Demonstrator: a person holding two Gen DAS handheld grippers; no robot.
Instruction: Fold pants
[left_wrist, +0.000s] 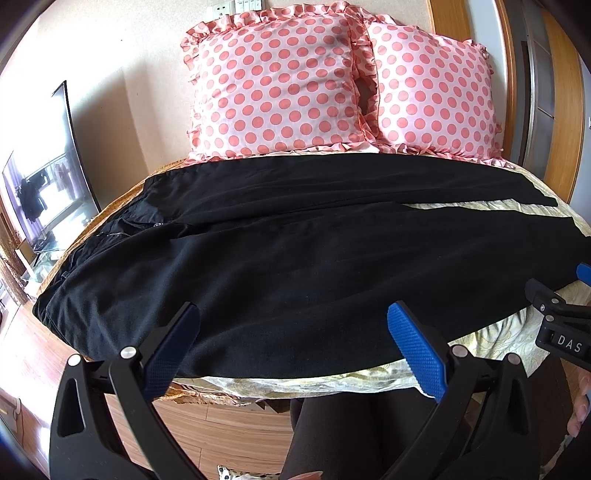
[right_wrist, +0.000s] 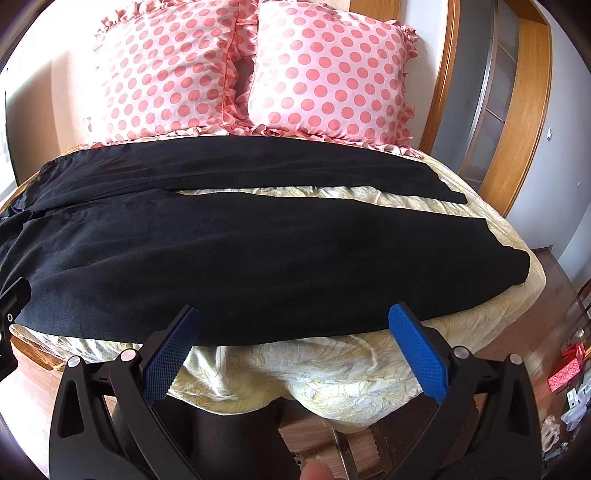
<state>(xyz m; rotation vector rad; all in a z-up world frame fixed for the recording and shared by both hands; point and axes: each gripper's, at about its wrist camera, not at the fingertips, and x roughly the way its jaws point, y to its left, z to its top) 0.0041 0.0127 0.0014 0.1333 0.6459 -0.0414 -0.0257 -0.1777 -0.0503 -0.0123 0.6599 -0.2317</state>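
Observation:
Black pants lie spread flat across the bed, waistband to the left, legs running right; they also show in the right wrist view. The two legs lie apart with a strip of sheet between them. My left gripper is open, held above the near edge of the near leg, holding nothing. My right gripper is open above the near edge of the same leg further right, holding nothing. The right gripper's body shows at the right edge of the left wrist view.
The bed has a pale yellow patterned sheet. Two pink polka-dot pillows lean at the head. A television stands left. Wooden floor lies below the near bed edge. A wooden door frame is right.

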